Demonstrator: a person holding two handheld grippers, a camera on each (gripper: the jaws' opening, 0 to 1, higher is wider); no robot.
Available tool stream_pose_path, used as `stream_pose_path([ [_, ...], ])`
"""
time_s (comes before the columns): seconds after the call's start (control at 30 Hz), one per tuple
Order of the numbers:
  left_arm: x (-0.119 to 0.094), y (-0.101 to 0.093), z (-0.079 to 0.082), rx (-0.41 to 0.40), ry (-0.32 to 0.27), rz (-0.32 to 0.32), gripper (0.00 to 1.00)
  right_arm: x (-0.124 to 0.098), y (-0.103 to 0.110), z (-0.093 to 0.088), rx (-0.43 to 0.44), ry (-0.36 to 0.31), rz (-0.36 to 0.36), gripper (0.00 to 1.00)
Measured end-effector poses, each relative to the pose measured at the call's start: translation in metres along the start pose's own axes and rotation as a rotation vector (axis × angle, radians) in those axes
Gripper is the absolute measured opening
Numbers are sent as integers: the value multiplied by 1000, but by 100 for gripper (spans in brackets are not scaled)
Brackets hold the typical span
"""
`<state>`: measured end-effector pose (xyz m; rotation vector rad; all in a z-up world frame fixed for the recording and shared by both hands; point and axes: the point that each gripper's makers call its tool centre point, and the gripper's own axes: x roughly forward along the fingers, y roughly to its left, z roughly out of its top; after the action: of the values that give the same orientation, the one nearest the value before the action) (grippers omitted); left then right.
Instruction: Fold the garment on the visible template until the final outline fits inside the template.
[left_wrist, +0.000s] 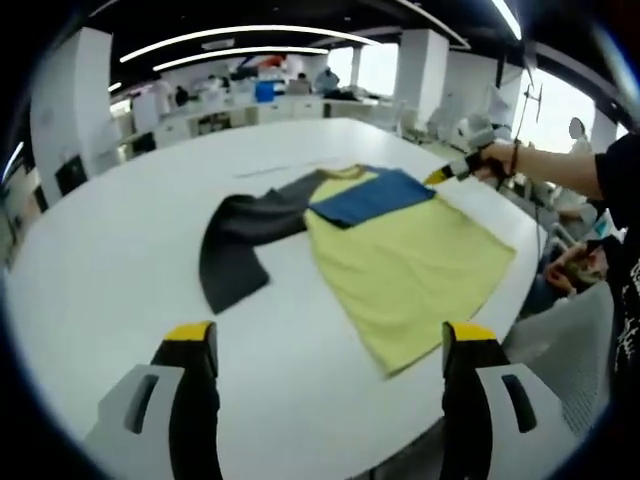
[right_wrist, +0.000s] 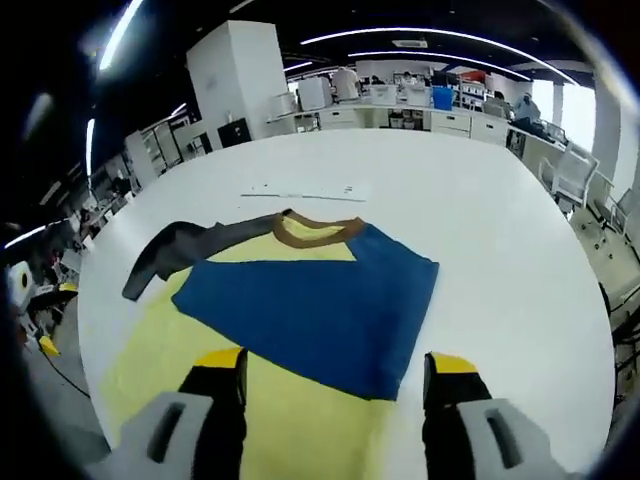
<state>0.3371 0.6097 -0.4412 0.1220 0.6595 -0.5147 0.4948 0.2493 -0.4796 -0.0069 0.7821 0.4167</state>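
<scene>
A T-shirt (left_wrist: 410, 265) lies flat on the white round table (left_wrist: 120, 270), with a yellow body and a brown collar (right_wrist: 318, 230). Its blue sleeve (right_wrist: 320, 310) is folded across the chest, while the dark grey sleeve (left_wrist: 235, 245) stretches out to the side. My left gripper (left_wrist: 330, 340) hovers open above the table near the shirt's hem, holding nothing. My right gripper (right_wrist: 335, 365) is open just over the folded blue sleeve. In the left gripper view, the right gripper (left_wrist: 447, 175) sits at the shirt's shoulder corner, held by a hand (left_wrist: 497, 160). Faint thin marks (right_wrist: 300, 189) run on the table beyond the collar.
A person (left_wrist: 610, 210) stands at the table's right edge beside a grey chair (left_wrist: 565, 335). Desks, a blue bin (right_wrist: 442, 97) and white pillars (right_wrist: 240, 80) stand far behind. Bare tabletop surrounds the shirt, and the table's rim (right_wrist: 590, 330) is close on the right.
</scene>
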Motion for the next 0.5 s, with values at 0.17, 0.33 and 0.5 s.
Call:
stream_pose_path([
  [0.17, 5, 14, 6, 7, -16, 16, 89, -19, 6, 7, -48, -46, 11, 85],
  [0.33, 13, 28, 8, -38, -34, 29, 86, -38, 16, 13, -87, -94, 42, 99],
  [0.5, 24, 47, 6, -40, -33, 58, 84, -61, 35, 4, -130, -102, 117, 100],
])
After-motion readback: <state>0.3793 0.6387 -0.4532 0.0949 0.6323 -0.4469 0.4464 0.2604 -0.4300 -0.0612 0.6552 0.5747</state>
